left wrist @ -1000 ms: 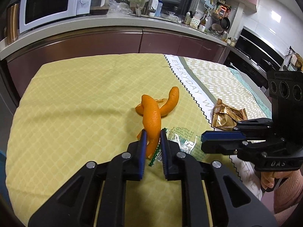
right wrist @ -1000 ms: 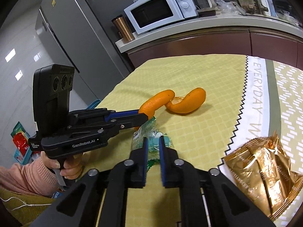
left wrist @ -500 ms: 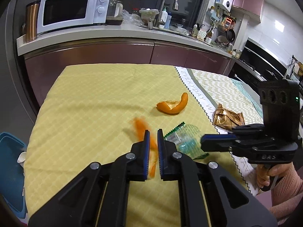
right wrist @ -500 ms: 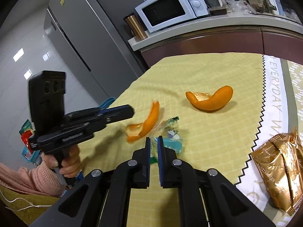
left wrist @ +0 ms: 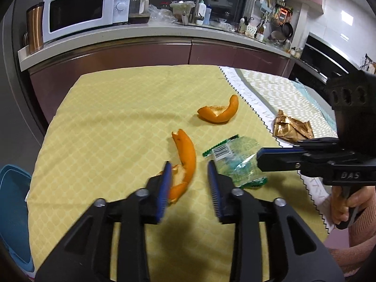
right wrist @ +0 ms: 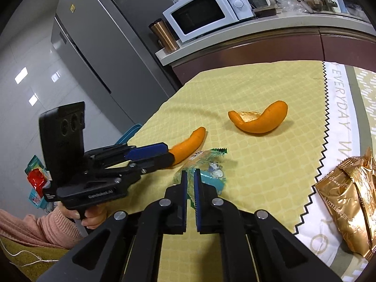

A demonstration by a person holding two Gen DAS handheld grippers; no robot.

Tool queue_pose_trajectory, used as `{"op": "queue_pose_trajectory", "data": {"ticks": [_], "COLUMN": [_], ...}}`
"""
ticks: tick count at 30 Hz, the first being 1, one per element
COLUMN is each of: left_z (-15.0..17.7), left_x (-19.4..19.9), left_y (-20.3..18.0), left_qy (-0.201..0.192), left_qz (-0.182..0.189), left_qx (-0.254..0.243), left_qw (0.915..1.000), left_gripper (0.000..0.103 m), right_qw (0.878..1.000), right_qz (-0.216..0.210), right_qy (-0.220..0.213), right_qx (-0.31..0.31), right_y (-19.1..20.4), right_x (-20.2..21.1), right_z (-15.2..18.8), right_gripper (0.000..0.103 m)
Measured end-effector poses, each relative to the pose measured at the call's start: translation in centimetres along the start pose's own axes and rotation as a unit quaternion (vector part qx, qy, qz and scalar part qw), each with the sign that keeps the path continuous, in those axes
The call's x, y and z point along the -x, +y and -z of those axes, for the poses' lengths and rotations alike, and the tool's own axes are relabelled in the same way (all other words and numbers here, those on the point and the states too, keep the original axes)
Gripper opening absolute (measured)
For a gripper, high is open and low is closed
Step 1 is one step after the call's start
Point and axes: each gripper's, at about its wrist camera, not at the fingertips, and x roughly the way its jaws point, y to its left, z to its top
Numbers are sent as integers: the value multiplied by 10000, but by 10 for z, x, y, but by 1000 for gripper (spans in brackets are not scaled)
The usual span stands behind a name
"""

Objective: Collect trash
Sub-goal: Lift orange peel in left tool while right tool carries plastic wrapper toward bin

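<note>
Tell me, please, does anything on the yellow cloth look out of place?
Yes: litter lies loose on the cloth: two orange peels, a crumpled clear wrapper and, at the white border, a creased gold wrapper.

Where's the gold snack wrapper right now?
The gold snack wrapper lies at the right edge of the right wrist view, on the white border of the tablecloth, right of the green wrapper.

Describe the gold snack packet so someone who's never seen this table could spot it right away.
Start at the yellow checked tablecloth and follow it to the white zigzag-edged strip printed with grey letters. The gold snack packet lies on that strip, beyond the orange peels and the clear green-edged wrapper. It is the only shiny, crinkled metallic item.
</note>
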Motion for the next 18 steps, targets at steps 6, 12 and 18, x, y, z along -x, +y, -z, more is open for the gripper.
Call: {"op": "queue_pose_trajectory", "data": {"ticks": [6, 12, 18], "left_z": [-6, -7, -5], "left_x": [-13, -15, -20], "left_y": [-1, 6, 1], "left_qy": [190, 221, 349], "left_qz": [-215, -244, -123], "left_qx": [-89, -35, -135], "left_qw": [9996, 9995, 9992], "left_gripper": [34, 32, 10], "right_qw": [10000, 9999, 9998], "right_qz": [-6, 37, 37], "right_qy": [-45, -83, -128], "right_qx": [-62, -74, -135], "right_y": [-5, -5, -6], "right_x": [2, 3, 4], "right_z": [1, 0, -2], "right_gripper": [4, 4, 4]}}
